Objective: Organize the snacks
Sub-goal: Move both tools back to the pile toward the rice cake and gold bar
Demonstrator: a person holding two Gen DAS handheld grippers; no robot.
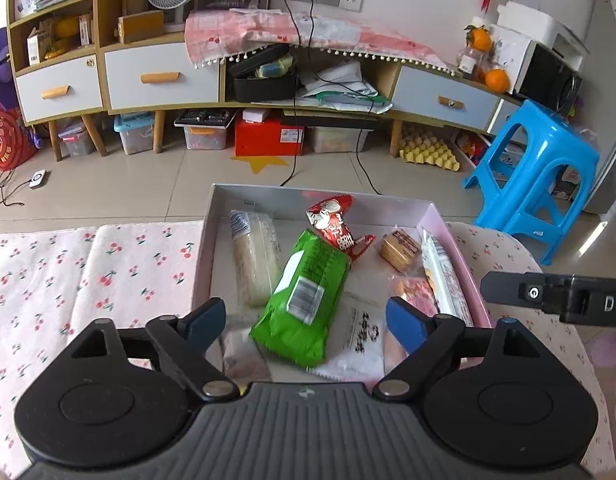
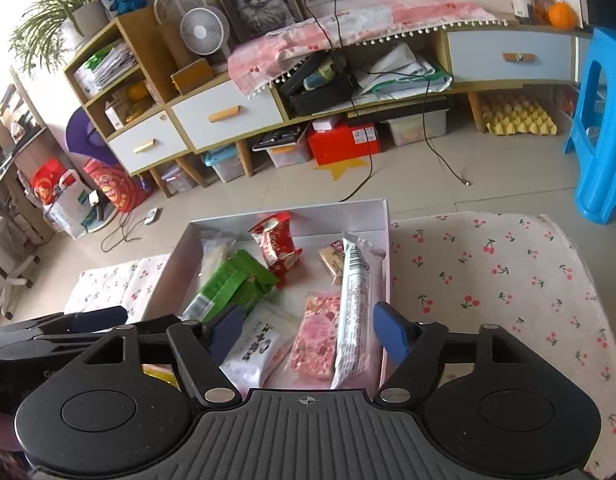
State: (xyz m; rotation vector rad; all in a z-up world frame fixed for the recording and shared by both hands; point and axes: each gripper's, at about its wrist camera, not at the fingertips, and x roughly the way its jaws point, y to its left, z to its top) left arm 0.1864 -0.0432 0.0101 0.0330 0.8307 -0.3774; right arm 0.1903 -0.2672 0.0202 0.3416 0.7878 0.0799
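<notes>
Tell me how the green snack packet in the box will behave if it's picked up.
The green packet looks puffy and film-wrapped, so it is probably light and would dent under a squeeze. Its glossy wrapper may slip between pads. It lies propped at an angle on other packets in the box, so a push would likely slide it off them.

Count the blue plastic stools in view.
1: the blue stool stands on the tiled floor right of the box, near the cabinet. Others may be outside the frame.
</notes>
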